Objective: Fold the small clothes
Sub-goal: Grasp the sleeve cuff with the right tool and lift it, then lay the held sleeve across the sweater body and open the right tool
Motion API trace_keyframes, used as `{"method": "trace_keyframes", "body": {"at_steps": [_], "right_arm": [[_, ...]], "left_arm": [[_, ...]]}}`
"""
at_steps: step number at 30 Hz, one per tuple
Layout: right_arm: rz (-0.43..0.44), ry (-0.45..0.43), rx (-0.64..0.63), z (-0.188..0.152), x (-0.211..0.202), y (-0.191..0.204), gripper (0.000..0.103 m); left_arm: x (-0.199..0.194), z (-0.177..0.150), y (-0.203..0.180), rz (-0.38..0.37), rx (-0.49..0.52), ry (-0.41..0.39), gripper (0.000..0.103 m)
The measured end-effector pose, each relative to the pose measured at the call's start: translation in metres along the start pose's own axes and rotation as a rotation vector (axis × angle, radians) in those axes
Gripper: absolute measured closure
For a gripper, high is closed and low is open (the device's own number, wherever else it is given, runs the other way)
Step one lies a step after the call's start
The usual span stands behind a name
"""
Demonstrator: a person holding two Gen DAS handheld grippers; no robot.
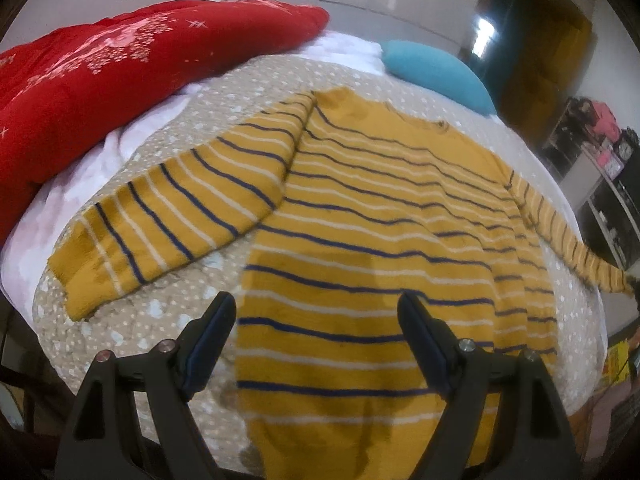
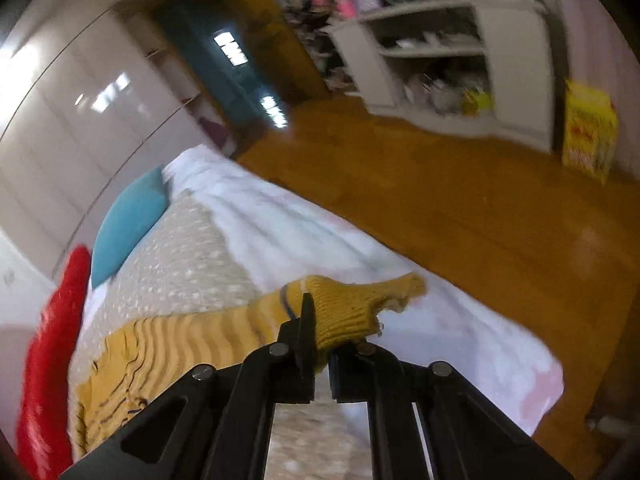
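A mustard yellow sweater [image 1: 360,216] with navy and white stripes lies spread flat on the bed. Its left sleeve [image 1: 168,220] lies out toward the left, and its right sleeve [image 1: 560,232] stretches off to the right. My left gripper [image 1: 316,320] is open and empty, hovering over the sweater's lower hem. My right gripper [image 2: 320,336] is shut on the cuff [image 2: 352,308] of the right sleeve and holds it up over the bed's white sheet. The sweater body [image 2: 160,356] trails away to the left in the right wrist view.
A beige dotted blanket [image 1: 168,312] covers the bed, over a white sheet [image 2: 440,320]. A red quilt [image 1: 100,80] lies at the far left and a teal pillow [image 1: 436,72] at the head. A wooden floor [image 2: 460,208], white shelving [image 2: 440,68] and wardrobes surround the bed.
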State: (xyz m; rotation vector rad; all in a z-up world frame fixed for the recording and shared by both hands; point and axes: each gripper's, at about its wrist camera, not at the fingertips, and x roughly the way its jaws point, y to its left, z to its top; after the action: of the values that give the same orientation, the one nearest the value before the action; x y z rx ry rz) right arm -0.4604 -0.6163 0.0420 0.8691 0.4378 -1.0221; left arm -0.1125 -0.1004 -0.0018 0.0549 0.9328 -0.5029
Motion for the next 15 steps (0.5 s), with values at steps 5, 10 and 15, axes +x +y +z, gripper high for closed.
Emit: {"method": "trace_keyframes", "body": {"at_steps": [5, 10, 15], "right_arm": [[0.125, 0.044, -0.214, -0.018, -0.002, 0.115, 0.098], [0.294, 0.176, -0.436, -0.073, 0.027, 0.260, 0.098], [0.393, 0.291, -0.615, -0.149, 0.059, 0.377, 0.098]], "left_arm": [[-0.010, 0.000, 0.023, 0.002, -0.033, -0.030, 0.021], [-0.020, -0.004, 0.058, 0.014, -0.095, -0.065, 0.021], [-0.026, -0.013, 0.098, 0.042, -0.164, -0.082, 0.021]]}}
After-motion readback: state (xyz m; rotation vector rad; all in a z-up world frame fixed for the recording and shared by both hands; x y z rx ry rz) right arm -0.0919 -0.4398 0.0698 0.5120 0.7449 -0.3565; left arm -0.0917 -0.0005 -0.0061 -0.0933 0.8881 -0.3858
